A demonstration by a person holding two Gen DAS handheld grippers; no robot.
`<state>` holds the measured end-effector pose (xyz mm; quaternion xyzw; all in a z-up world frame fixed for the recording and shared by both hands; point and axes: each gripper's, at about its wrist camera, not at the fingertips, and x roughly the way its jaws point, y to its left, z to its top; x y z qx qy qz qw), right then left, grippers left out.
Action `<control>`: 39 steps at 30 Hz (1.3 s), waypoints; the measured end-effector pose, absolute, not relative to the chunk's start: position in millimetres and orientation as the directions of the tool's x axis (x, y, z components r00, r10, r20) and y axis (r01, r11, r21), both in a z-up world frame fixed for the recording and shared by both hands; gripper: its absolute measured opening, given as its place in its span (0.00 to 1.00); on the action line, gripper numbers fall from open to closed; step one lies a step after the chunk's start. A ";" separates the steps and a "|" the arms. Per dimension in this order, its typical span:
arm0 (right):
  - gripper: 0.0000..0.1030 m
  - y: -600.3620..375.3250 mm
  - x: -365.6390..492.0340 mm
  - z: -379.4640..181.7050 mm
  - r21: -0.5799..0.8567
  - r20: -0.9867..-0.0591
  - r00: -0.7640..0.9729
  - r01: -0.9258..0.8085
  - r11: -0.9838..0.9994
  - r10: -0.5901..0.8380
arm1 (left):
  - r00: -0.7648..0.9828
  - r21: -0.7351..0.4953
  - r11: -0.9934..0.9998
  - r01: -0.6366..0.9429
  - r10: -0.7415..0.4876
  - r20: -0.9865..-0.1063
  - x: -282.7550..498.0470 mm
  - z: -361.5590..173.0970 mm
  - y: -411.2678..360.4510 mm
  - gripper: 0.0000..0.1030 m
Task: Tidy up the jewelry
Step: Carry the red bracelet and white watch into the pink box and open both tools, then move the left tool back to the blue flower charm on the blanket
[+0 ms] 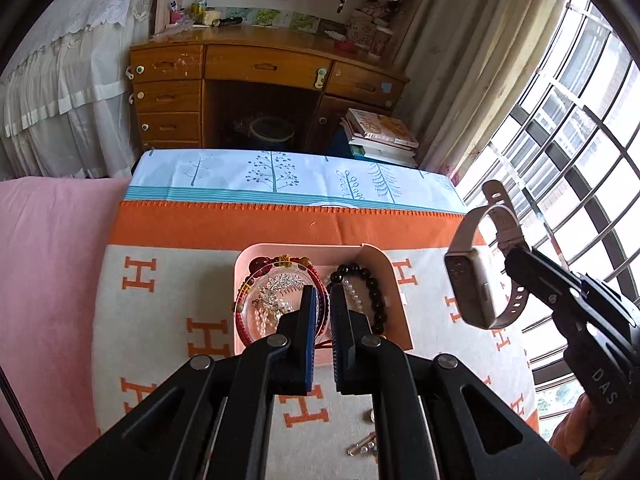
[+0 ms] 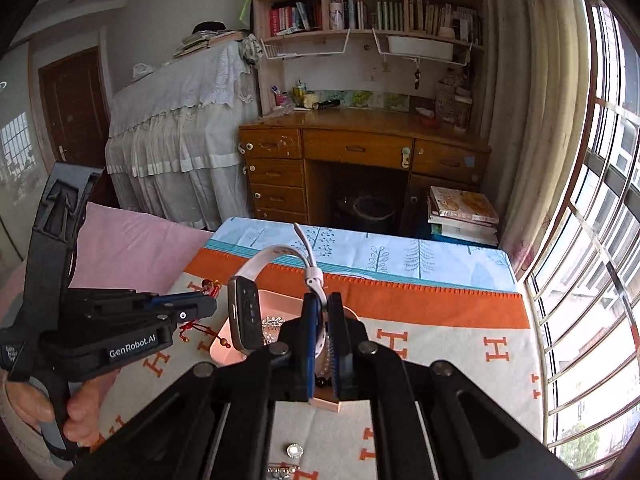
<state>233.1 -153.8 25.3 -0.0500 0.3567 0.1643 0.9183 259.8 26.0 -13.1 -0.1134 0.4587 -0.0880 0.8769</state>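
— Watch?
— Lifted off the cloth, right of the tray; strap pinched in the right gripper.
— Left gripper?
— Clenched on nothing, above the tray, over bracelets and brooch.
— Elsewhere?
— Ring near the cloth's front edge.

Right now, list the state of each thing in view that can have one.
Left gripper: shut, empty, above the tray.
Right gripper: shut on the watch strap.
Watch: lifted, strap fastened in a loop.
Pink tray: open, holding bracelets.
Desk drawers: closed.
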 end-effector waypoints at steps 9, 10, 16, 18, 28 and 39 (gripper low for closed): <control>0.11 -139.4 291.2 -66.8 0.097 -0.798 0.547 -0.299 0.949 0.254 | 0.498 -0.281 0.960 -0.013 -0.238 -0.834 302.8 -72.8 21.9 0.20; 0.12 -138.4 293.5 -74.6 0.097 -0.809 0.532 -0.299 0.949 0.250 | 0.496 -0.286 0.958 -0.016 -0.241 -0.834 303.2 -75.4 22.1 0.35; 0.13 -149.7 283.7 -82.7 0.111 -0.798 0.545 -0.286 0.952 0.257 | 0.573 -0.220 0.975 -0.022 -0.168 -0.802 283.8 -62.8 24.0 0.54; 0.13 -154.2 273.8 -75.7 0.112 -0.782 0.563 -0.293 0.950 0.266 | 0.596 -0.208 0.978 -0.027 -0.151 -0.789 272.6 -54.6 27.0 0.61; 0.14 -161.8 213.9 -53.9 0.118 -0.745 0.586 -0.353 0.928 0.318 | 0.688 -0.156 0.987 -0.038 -0.087 -0.720 210.8 -20.4 32.8 0.74; 0.14 -166.6 156.7 -51.8 0.120 -0.716 0.607 -0.381 0.917 0.346 | 0.722 -0.167 0.985 -0.046 -0.082 -0.687 149.4 -15.1 41.3 0.78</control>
